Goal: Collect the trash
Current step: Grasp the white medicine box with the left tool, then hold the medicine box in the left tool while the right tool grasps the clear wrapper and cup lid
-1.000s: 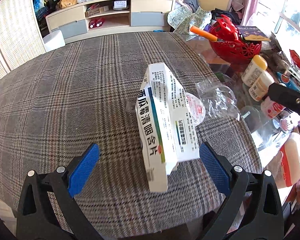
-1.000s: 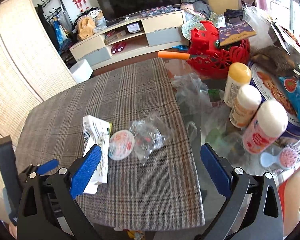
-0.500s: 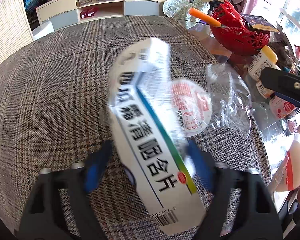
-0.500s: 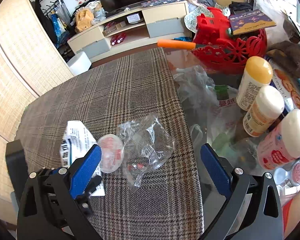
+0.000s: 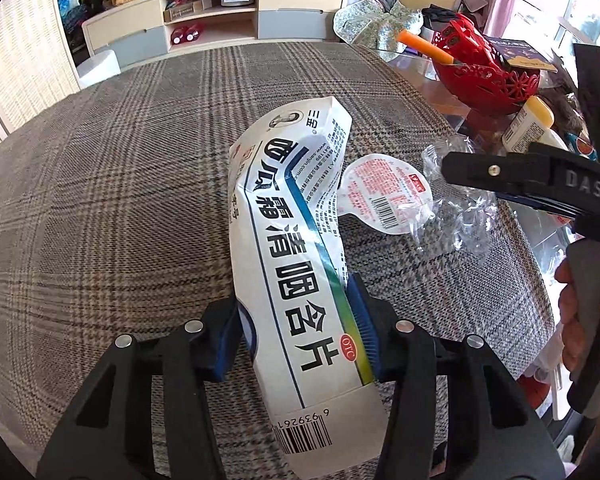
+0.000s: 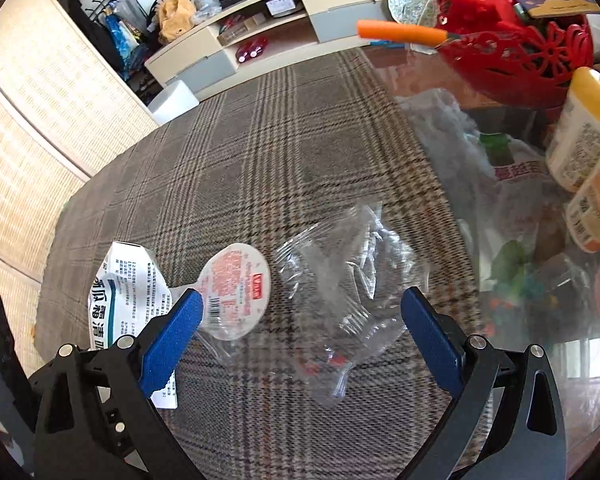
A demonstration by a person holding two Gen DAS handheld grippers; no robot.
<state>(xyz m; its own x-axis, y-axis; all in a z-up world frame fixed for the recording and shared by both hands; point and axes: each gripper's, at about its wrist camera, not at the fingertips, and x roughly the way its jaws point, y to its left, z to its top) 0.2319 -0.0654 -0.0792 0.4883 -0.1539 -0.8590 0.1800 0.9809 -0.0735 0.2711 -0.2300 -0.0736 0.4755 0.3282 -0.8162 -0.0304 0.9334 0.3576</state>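
My left gripper (image 5: 300, 330) is shut on a white medicine box (image 5: 296, 252) with blue Chinese print, squeezing it flat. The box also shows in the right wrist view (image 6: 126, 280). A round foil lid (image 5: 386, 192) lies on the plaid cloth right of the box, and crumpled clear plastic wrap (image 5: 456, 216) lies beside it. My right gripper (image 6: 300, 328) is open, low over the cloth, with the wrap (image 6: 348, 280) between its fingers and the lid (image 6: 234, 290) by the left finger. The right gripper's body shows at the right of the left wrist view (image 5: 540, 184).
A plaid cloth (image 6: 280, 140) covers the table. A red basket (image 6: 520, 44) with an orange-handled tool, several white bottles (image 6: 584, 128) and clutter stand on the glass part at the right. A TV cabinet (image 5: 220, 12) stands beyond.
My left gripper closed on the medicine box and crushed it. My right gripper moved forward and down over the clear plastic wrap, still open.
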